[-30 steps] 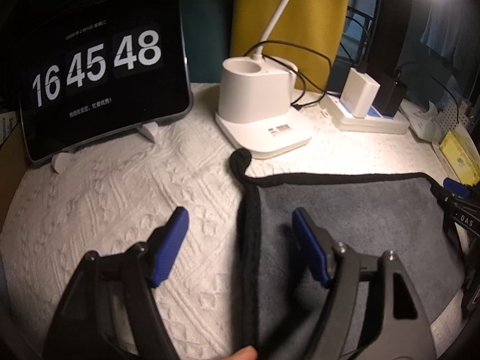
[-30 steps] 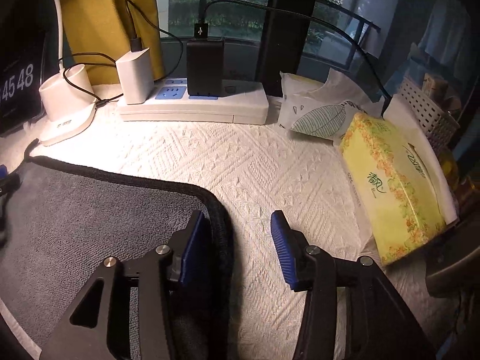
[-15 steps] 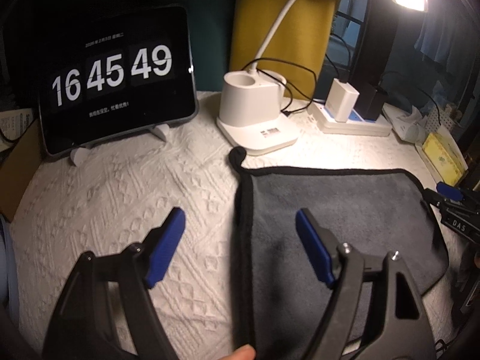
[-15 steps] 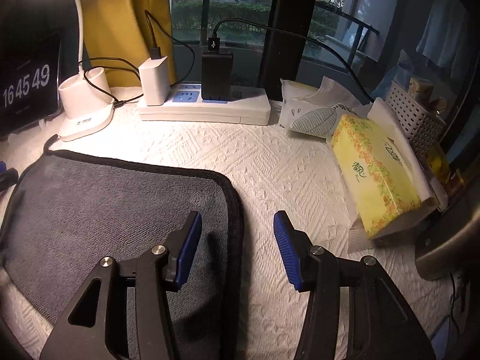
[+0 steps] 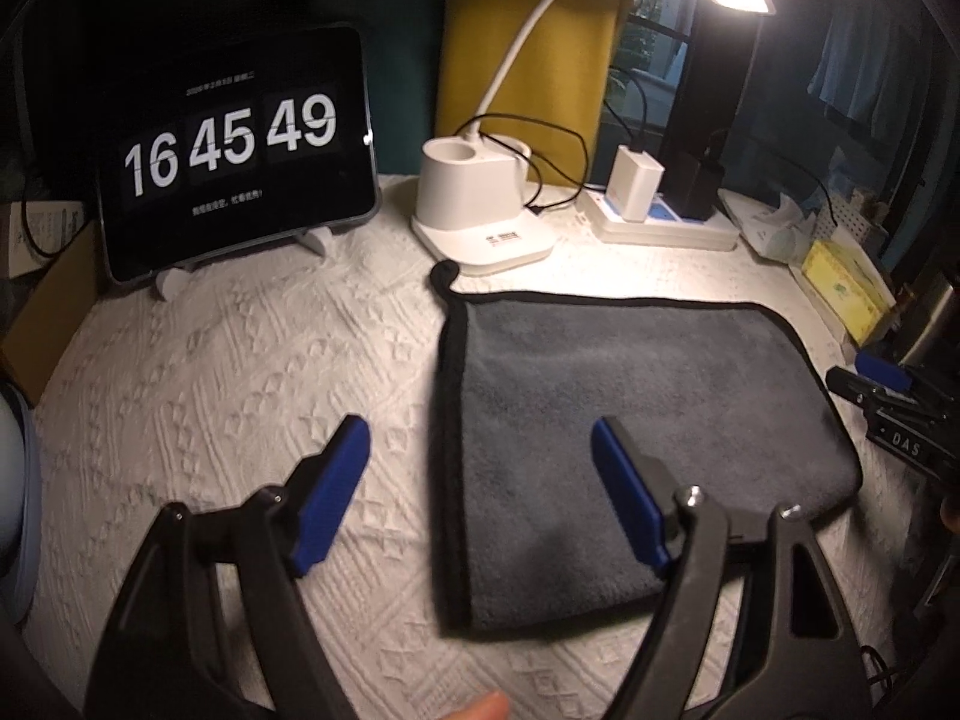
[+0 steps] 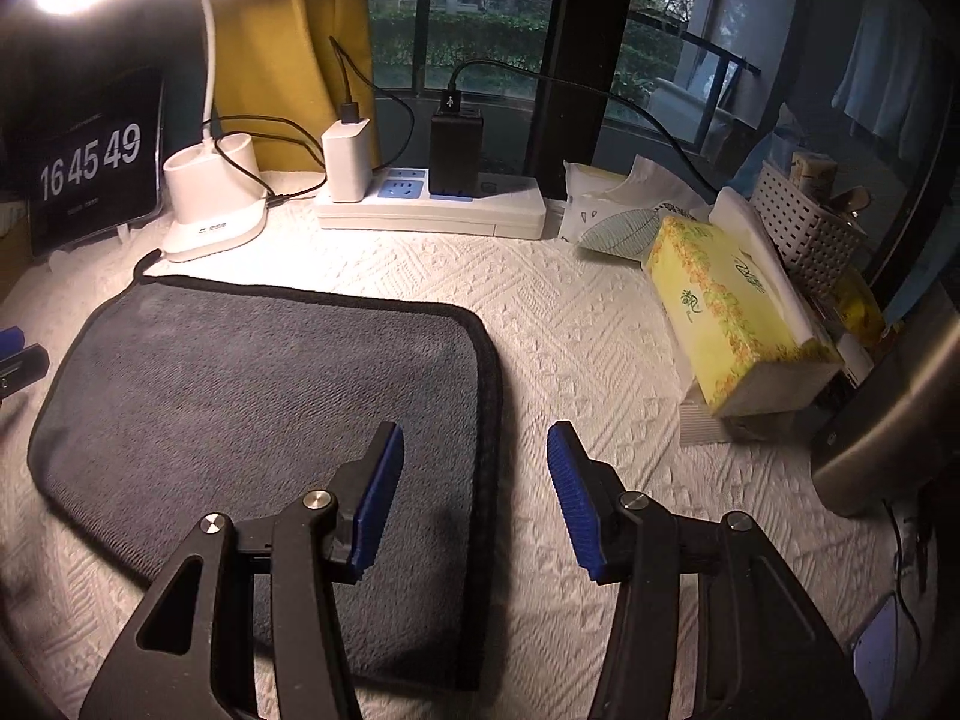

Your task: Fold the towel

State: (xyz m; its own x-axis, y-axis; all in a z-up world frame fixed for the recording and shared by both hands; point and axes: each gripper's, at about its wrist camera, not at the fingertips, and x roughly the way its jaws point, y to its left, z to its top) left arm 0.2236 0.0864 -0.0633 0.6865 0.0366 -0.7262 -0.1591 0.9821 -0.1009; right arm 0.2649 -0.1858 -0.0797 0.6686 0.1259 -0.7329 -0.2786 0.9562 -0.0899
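Observation:
A dark grey towel [image 5: 630,396] with a black border lies flat on the white textured tablecloth; it also shows in the right wrist view [image 6: 252,408]. My left gripper [image 5: 480,480] is open and empty, raised above the towel's left edge. My right gripper [image 6: 474,480] is open and empty, raised above the towel's right edge. The right gripper's blue tip [image 5: 882,372] shows at the right of the left wrist view. The left gripper's tip [image 6: 18,354] shows at the left edge of the right wrist view.
Behind the towel stand a tablet clock [image 5: 240,150], a white desk lamp base [image 5: 480,210] and a power strip with chargers [image 6: 432,204]. A yellow tissue box [image 6: 732,324], a tissue pack [image 6: 618,216] and a white basket [image 6: 810,228] stand at the right.
Both grippers have risen and pulled back from the towel, so more of it shows. The towel lies still. Both stay open.

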